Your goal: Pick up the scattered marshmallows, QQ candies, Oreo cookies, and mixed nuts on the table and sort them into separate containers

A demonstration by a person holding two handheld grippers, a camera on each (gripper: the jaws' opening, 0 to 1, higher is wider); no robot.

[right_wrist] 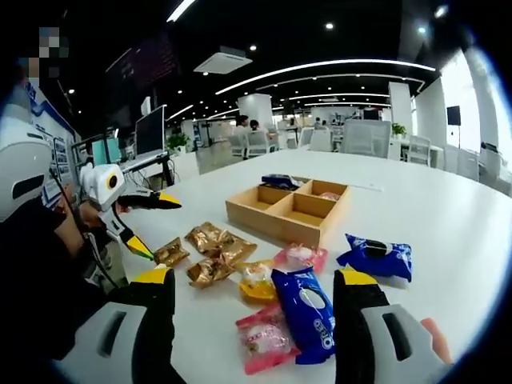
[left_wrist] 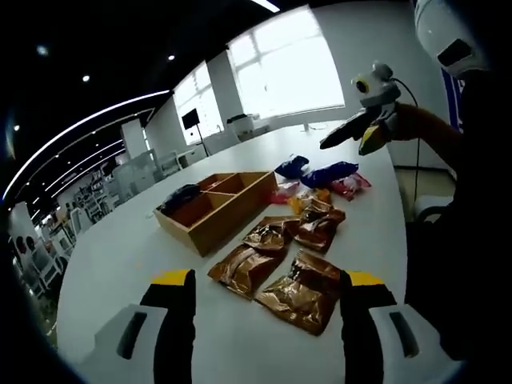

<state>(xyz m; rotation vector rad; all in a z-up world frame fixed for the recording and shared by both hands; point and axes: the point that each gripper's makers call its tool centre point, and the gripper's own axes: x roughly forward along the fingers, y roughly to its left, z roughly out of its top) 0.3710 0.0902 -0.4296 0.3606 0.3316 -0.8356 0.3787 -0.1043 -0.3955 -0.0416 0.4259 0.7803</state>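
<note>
A wooden four-compartment tray (left_wrist: 228,216) (right_wrist: 282,226) stands mid-table, with a dark blue packet (left_wrist: 181,196) (right_wrist: 280,181) in one compartment and a pink packet (right_wrist: 329,195) in another. Several brown-gold nut packets (left_wrist: 304,294) (right_wrist: 210,239) lie beside it. Two blue Oreo packs (right_wrist: 307,310) (right_wrist: 376,257) (left_wrist: 329,173), pink packets (right_wrist: 262,340) (left_wrist: 349,186) and a yellow-orange packet (right_wrist: 258,285) (left_wrist: 307,201) lie further along. My left gripper (left_wrist: 269,278) (right_wrist: 147,222) is open and empty just before the nut packets. Held above the table, my right gripper (right_wrist: 256,278) (left_wrist: 359,136) is open and empty over the Oreo and pink packets.
The white table (left_wrist: 128,256) (right_wrist: 448,208) has bare room around the tray and on its far side. A person's dark sleeve (right_wrist: 40,264) and body (left_wrist: 472,240) are at the table's edge. Desks, chairs and monitors stand in the background.
</note>
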